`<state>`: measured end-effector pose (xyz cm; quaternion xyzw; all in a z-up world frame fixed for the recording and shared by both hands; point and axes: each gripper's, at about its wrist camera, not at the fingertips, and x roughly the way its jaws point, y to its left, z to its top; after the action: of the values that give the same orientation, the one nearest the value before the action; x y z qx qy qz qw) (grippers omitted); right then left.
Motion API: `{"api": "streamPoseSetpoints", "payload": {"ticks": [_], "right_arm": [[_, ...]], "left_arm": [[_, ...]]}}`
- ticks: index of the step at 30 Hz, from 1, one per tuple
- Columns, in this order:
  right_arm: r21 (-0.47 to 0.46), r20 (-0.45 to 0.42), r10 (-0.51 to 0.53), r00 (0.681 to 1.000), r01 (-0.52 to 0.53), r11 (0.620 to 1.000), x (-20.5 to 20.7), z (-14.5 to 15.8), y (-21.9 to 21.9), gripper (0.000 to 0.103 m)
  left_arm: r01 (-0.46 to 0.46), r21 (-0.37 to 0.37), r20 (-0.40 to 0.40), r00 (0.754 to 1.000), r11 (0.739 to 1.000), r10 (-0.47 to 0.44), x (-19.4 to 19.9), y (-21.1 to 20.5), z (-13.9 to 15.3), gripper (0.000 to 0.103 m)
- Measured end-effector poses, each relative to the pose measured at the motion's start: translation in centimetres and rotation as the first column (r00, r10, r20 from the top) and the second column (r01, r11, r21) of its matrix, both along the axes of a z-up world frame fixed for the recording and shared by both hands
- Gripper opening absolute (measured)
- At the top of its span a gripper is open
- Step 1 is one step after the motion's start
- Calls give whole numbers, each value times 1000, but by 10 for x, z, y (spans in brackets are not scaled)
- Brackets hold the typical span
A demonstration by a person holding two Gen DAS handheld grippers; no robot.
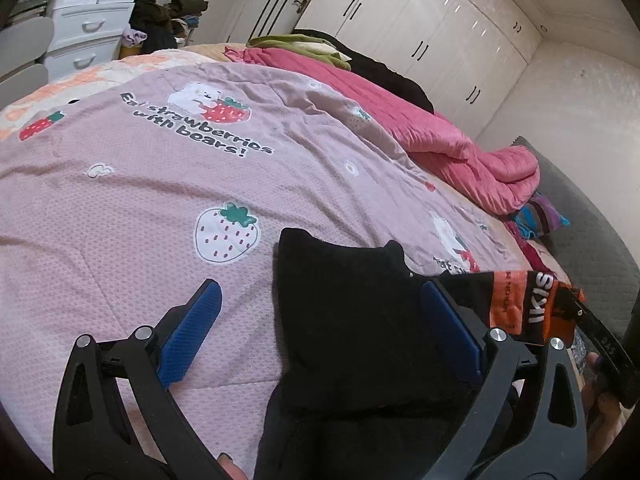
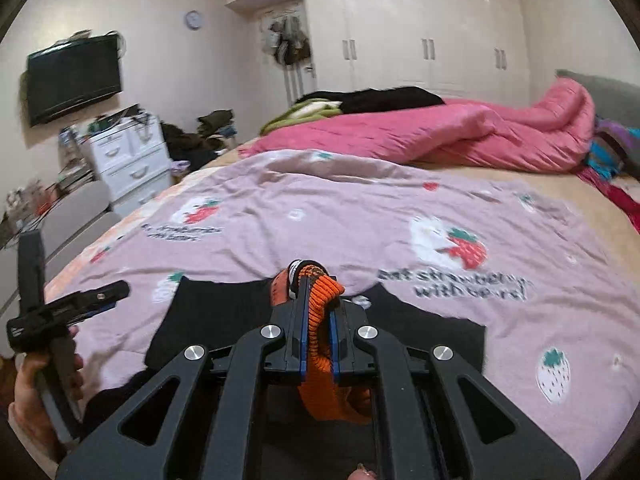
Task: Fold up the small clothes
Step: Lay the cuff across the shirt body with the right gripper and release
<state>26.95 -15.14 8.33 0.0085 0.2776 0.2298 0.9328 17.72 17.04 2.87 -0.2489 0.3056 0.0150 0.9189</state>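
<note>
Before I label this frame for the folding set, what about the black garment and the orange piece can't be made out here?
- Black garment: near part cut off by the left wrist view's bottom edge; its type is unclear.
- Orange cuff: in the right wrist view the shut right claw covers most of it.
- Orange label lettering: cut short by folds.

You get soft, even indoor light in both views, bright enough to read colours, with only faint shadows in the folds of the bedspread (image 1: 140,208). Glare from a ceiling lamp streaks the glossy wardrobe (image 2: 424,32) doors. The left wrist view is sharp: you can read the bedspread's print. The right wrist view is smeared, so its lettering and strawberries blur. Both fisheye pictures bend straight lines hard near the rim, and their corners go black.
</note>
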Motion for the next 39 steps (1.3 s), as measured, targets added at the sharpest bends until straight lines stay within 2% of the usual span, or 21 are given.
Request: {"api": "streamPoseSetpoints", "payload": {"ticks": [3, 13, 19, 20, 21, 24, 27, 32, 35, 39], "right_arm": [[12, -36, -42, 998, 42, 999, 3, -15, -16, 7], [-58, -113, -123, 986, 117, 991, 7, -49, -30, 7], [-74, -127, -133, 983, 124, 989, 9, -55, -33, 8], [-77, -130, -135, 982, 126, 989, 9, -56, -33, 8], [-80, -132, -139, 981, 129, 988, 10, -57, -33, 10], [-95, -133, -165, 977, 153, 984, 8, -59, -35, 23], [-84, -139, -169, 976, 158, 984, 6, -61, -38, 27], [-98, -157, -121, 980, 107, 989, 1, -68, -28, 28], [-111, -177, -61, 982, 42, 993, -4, -74, -14, 29], [-103, -199, 6, 980, -27, 994, -11, -79, 3, 31]], "left_arm": [[11, 37, -10, 1000, 999, -10, 4, -9, -1, 93], [108, 137, -64, 993, 985, -101, 18, -55, -15, 93], [165, 132, -95, 984, 977, -153, 24, -73, -25, 80], [176, 127, -102, 981, 976, -164, 25, -75, -27, 74], [188, 123, -110, 978, 974, -175, 26, -77, -29, 68], [215, 126, -127, 972, 968, -199, 28, -84, -33, 59], [237, 132, -136, 966, 963, -219, 28, -89, -34, 53], [271, 146, -177, 953, 952, -244, 30, -99, -39, 44], [276, 146, -231, 943, 950, -238, 33, -100, -48, 44], [263, 98, -262, 937, 960, -230, 34, -90, -58, 43]]}}
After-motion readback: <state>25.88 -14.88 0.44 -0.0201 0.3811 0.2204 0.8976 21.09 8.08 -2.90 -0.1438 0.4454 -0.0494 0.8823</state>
